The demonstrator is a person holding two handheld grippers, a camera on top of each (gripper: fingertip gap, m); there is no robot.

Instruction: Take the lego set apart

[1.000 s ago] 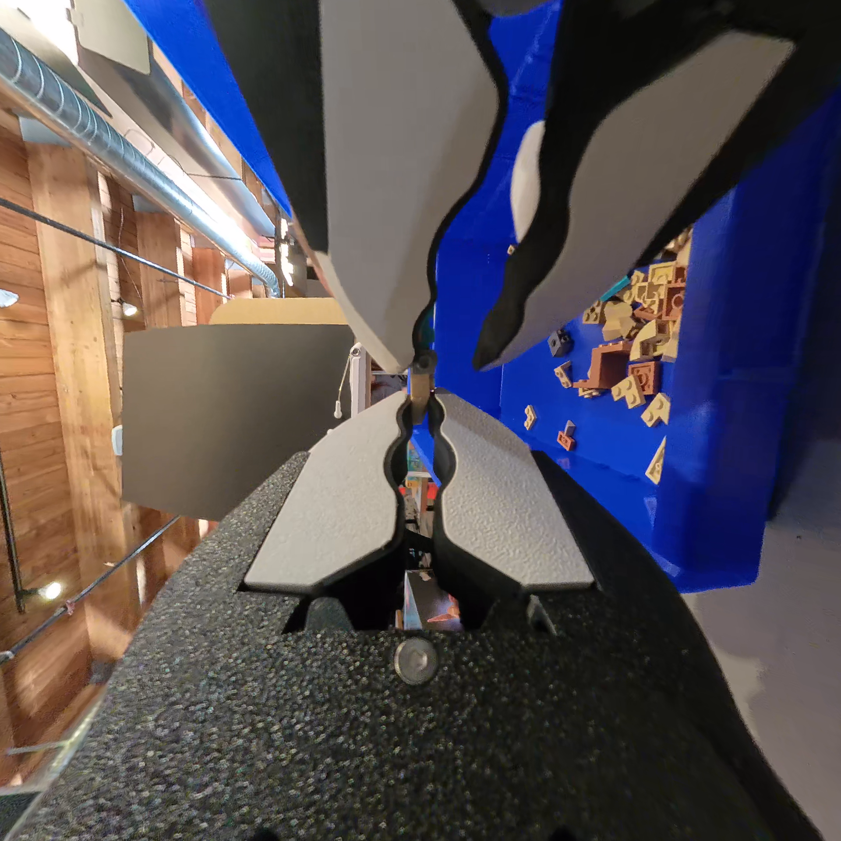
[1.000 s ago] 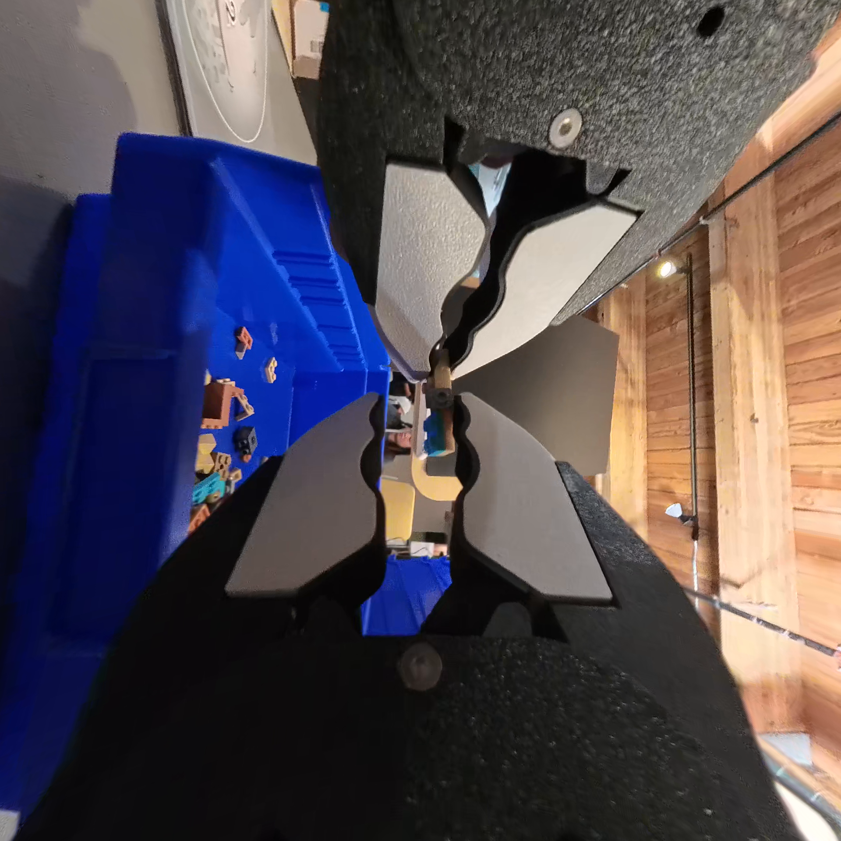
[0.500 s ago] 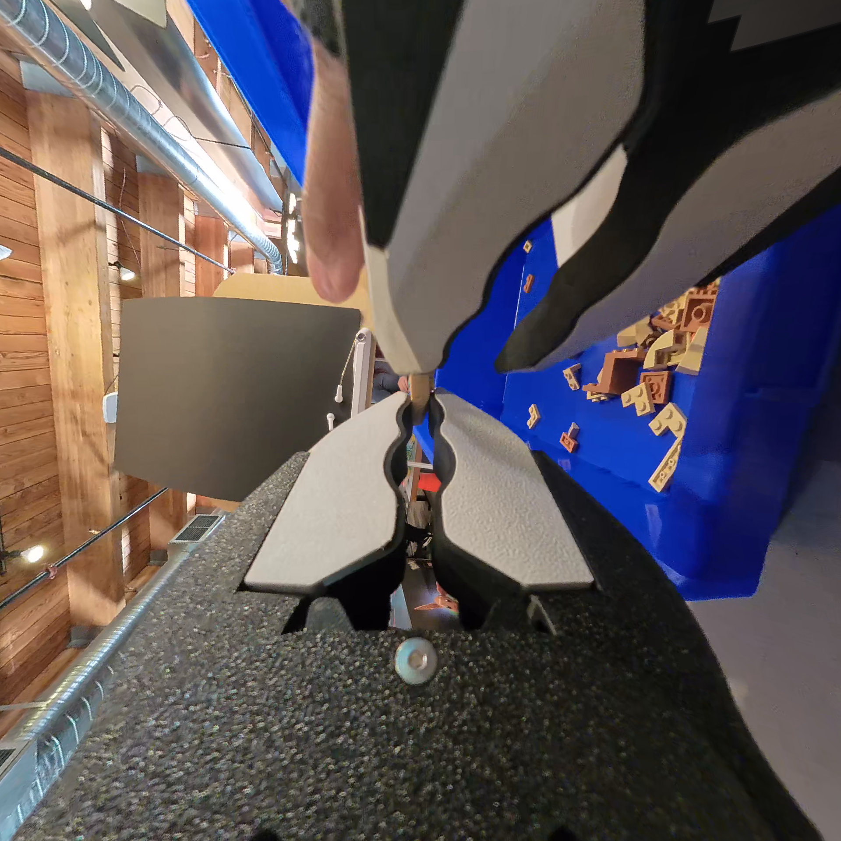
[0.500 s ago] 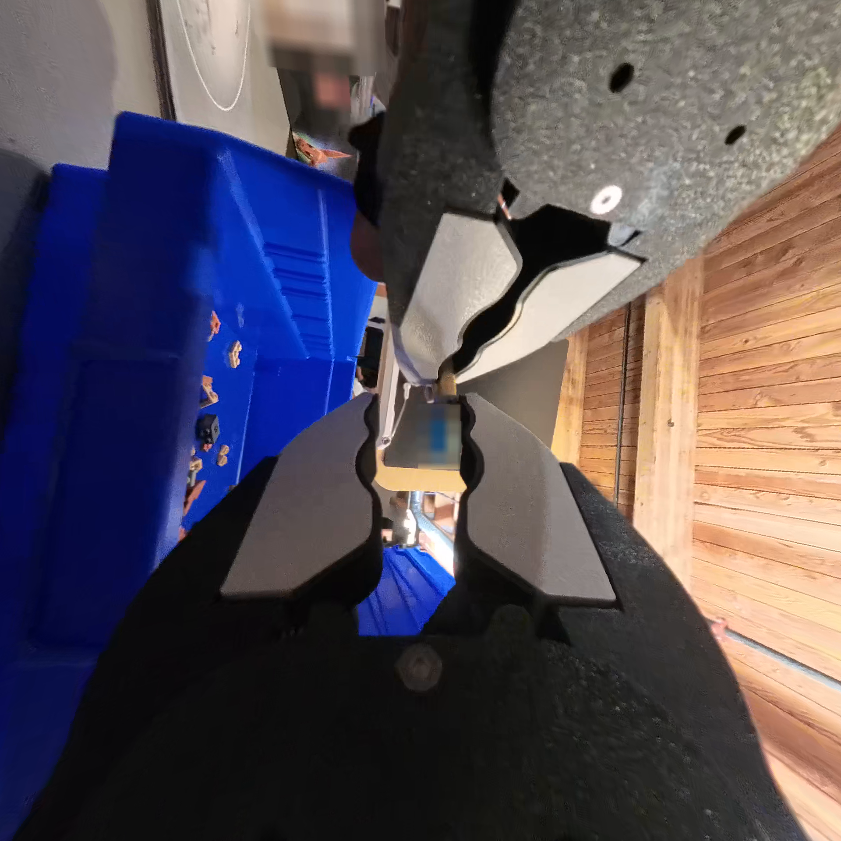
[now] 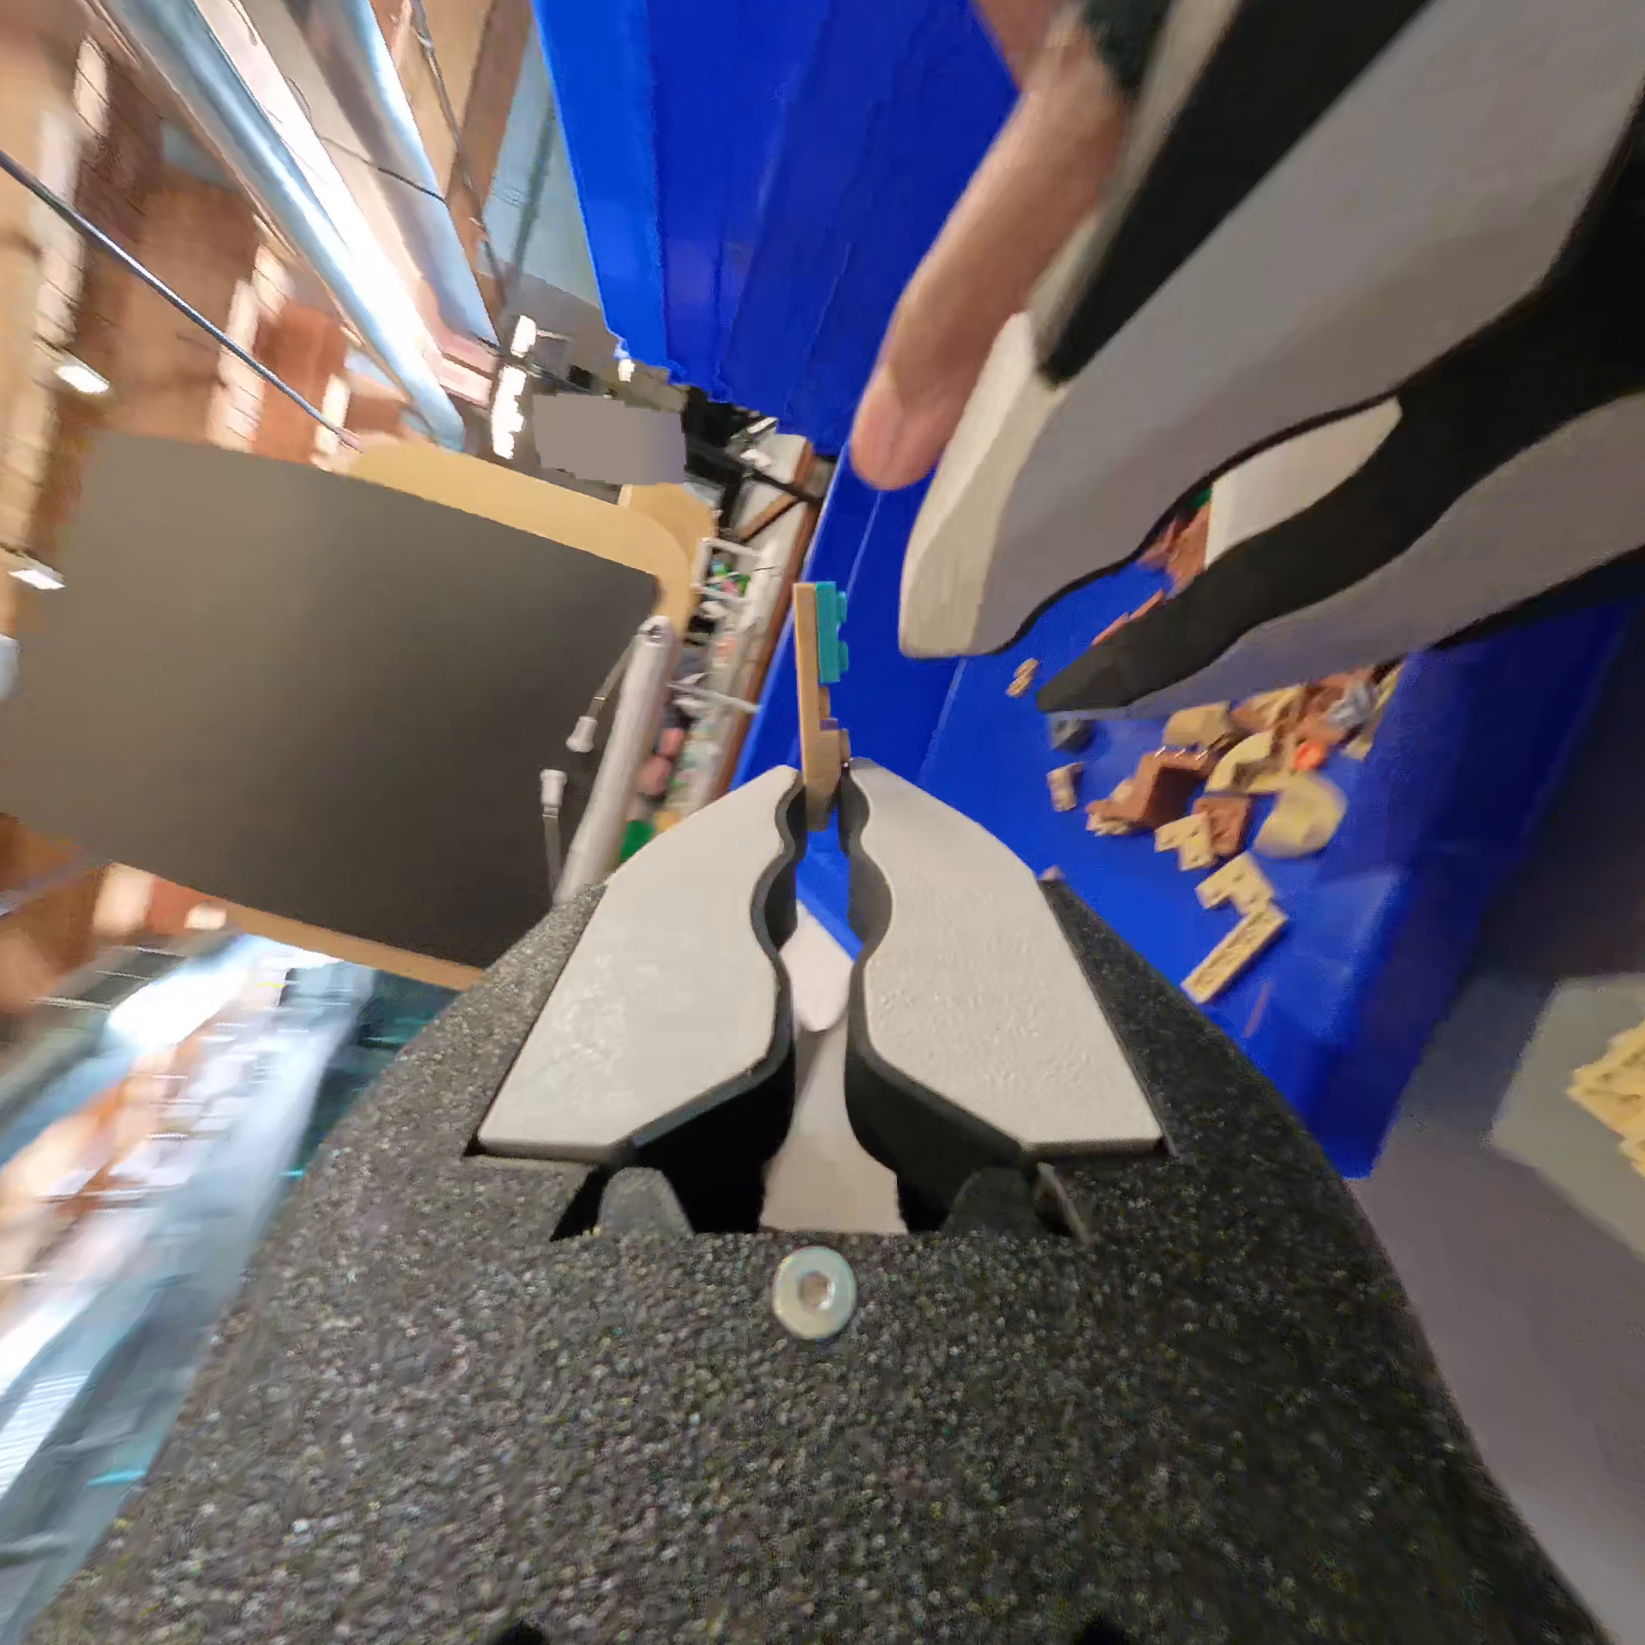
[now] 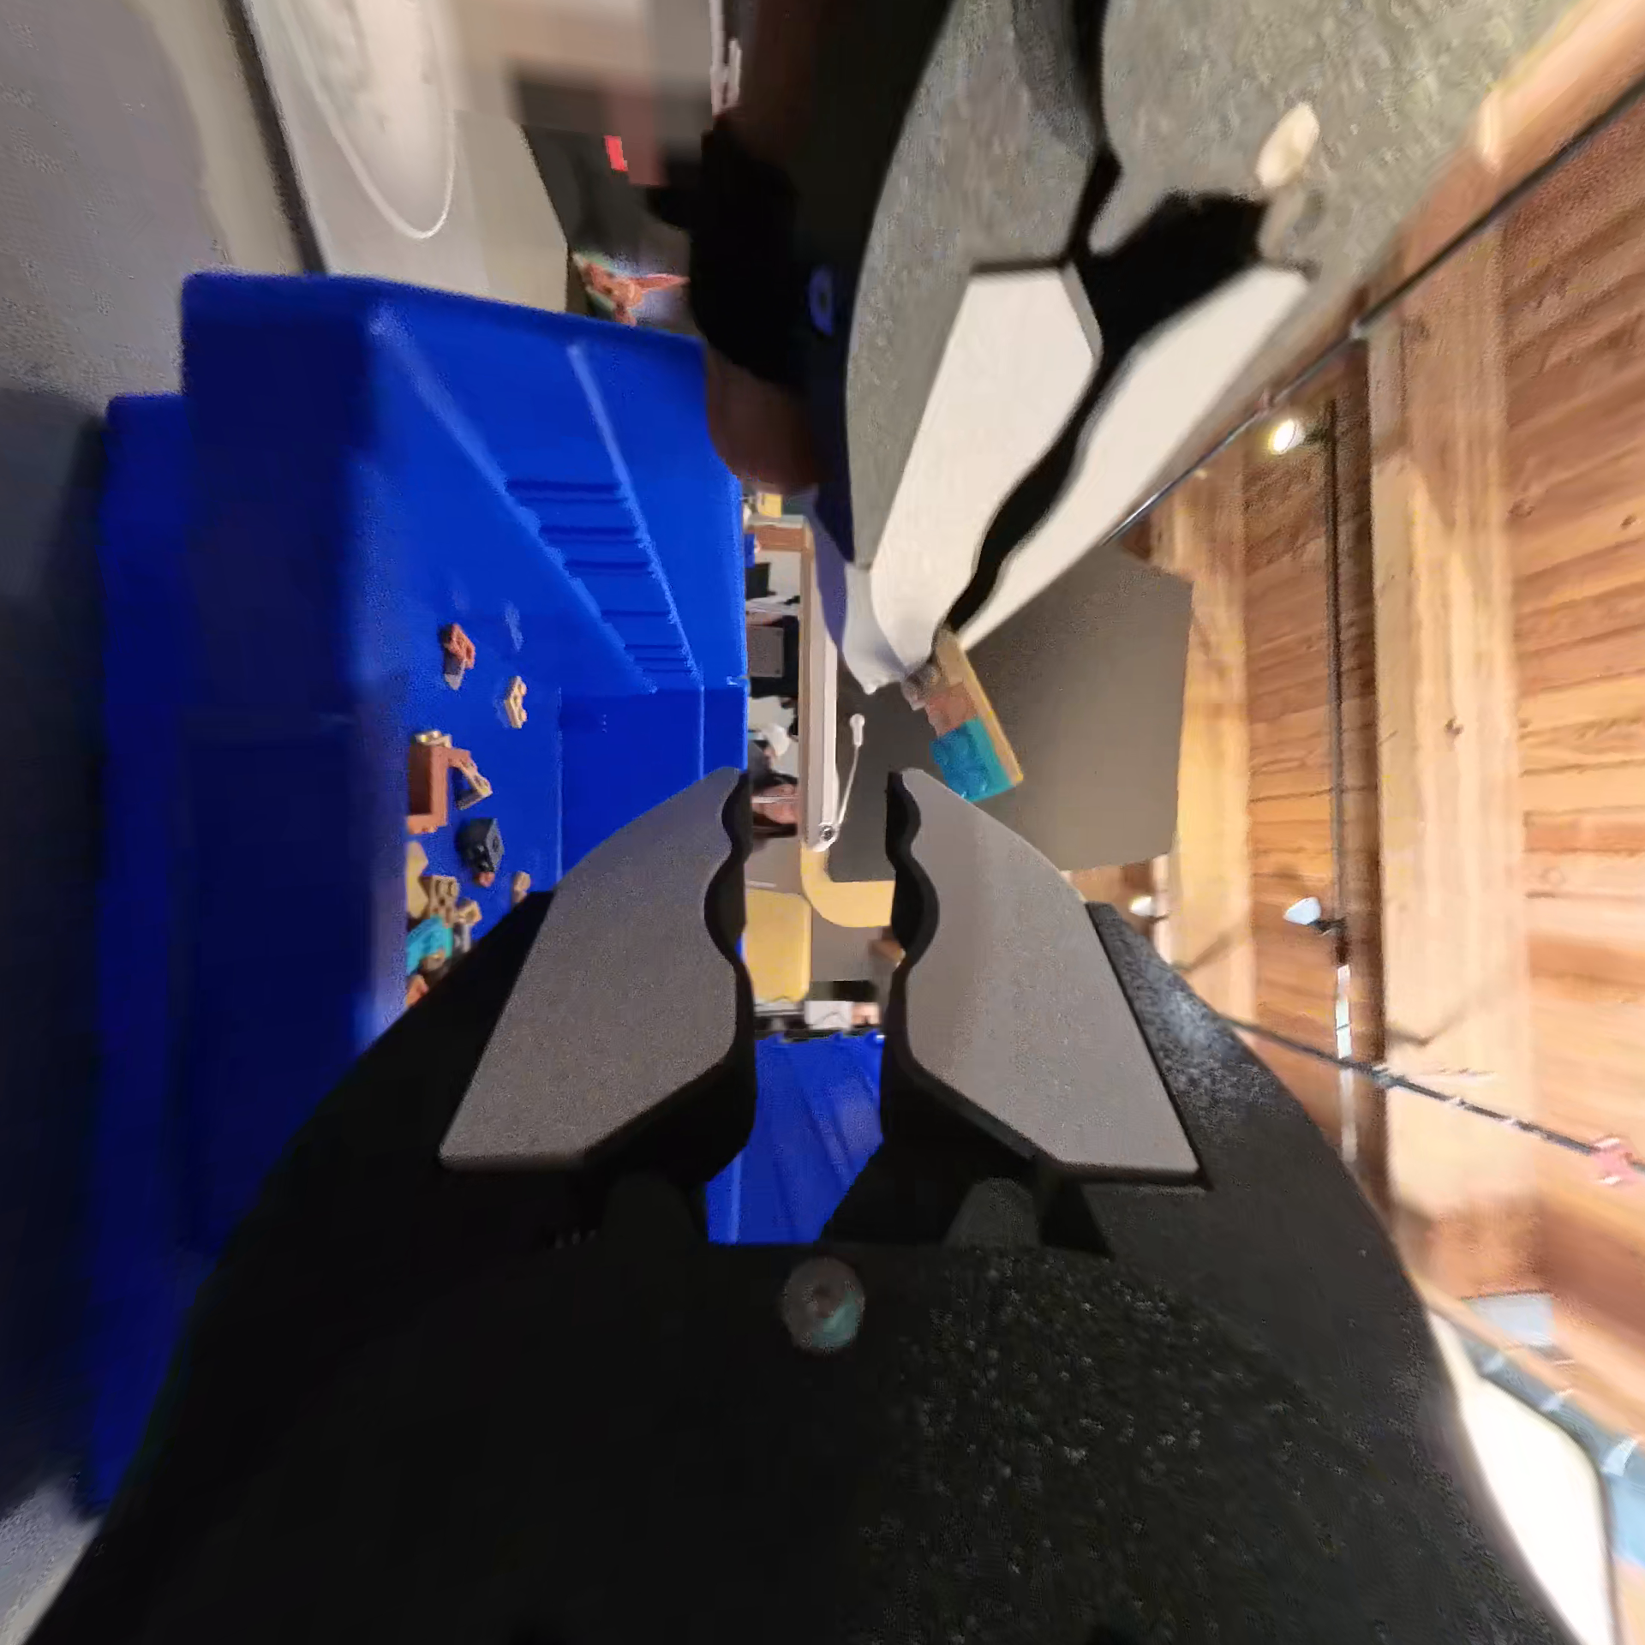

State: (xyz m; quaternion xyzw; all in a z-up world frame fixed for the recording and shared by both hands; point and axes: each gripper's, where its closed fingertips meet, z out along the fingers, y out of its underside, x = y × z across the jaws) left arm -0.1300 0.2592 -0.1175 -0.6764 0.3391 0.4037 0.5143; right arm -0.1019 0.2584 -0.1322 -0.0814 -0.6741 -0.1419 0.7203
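Tan plate (image 5: 812,703) (one teal brick (image 5: 833,636) attached) pinched in left gripper (image 5: 823,788).

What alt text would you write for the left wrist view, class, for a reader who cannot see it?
The left gripper pinches the lower end of a thin tan brick plate carrying a teal brick. The right gripper, jaws apart, hangs upper right over a blue bin of loose tan and brown bricks.

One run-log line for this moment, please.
left gripper: shut on tan plate with teal brick | right gripper: open, empty | blue bin beside
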